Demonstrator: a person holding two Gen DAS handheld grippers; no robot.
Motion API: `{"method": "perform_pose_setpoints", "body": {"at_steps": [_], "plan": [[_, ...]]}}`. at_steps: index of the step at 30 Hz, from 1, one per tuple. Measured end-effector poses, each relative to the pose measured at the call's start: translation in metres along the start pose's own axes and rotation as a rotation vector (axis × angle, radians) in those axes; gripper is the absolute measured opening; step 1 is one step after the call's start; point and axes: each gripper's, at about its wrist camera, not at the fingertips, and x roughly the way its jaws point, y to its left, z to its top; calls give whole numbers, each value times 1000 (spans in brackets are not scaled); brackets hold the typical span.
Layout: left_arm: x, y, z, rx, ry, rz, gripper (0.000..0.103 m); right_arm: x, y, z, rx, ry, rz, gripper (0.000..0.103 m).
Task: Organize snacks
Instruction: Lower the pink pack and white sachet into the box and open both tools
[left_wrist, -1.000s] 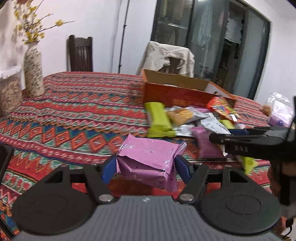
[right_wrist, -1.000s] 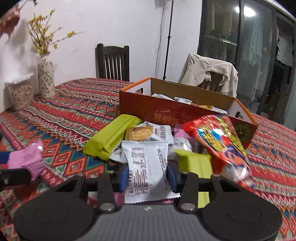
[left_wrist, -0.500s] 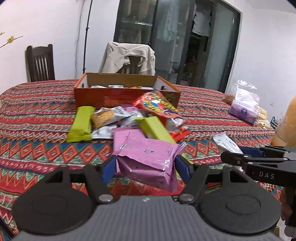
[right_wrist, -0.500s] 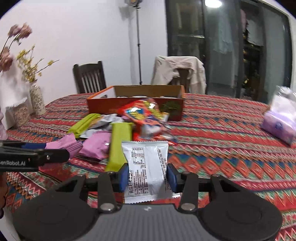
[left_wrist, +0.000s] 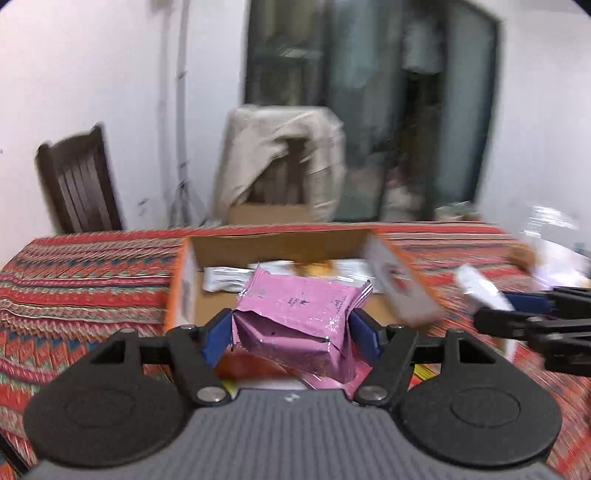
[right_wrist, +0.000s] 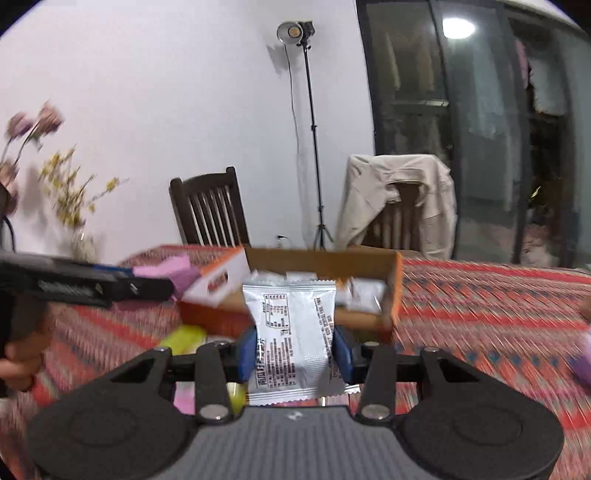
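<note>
Left wrist view: the left gripper has its blue pads clenched on a pink foil snack packet, held above the near edge of the open orange cardboard box, presumably so that it can be dropped inside. White packets already lie at the far end of the box floor. The right gripper enters from the right, just beside the box's right wall.

Right wrist view: that gripper grasps a white printed snack sachet upright by its sides, facing the same box. More snacks, yellow-green among them, lie on the red patterned tablecloth near the box front. Both views are blurred. Judgement: both items are mid-delivery; sorting remains unfinished.
</note>
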Motion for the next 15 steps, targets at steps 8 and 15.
{"method": "perform_pose_setpoints", "body": {"at_steps": [8,15], "plan": [[147,46,50,-66,199,146,70,211,-41,92,204,316,77,43],[189,60,53,-57,252,140,78,344,-47,97,228,516,-71,50]]}}
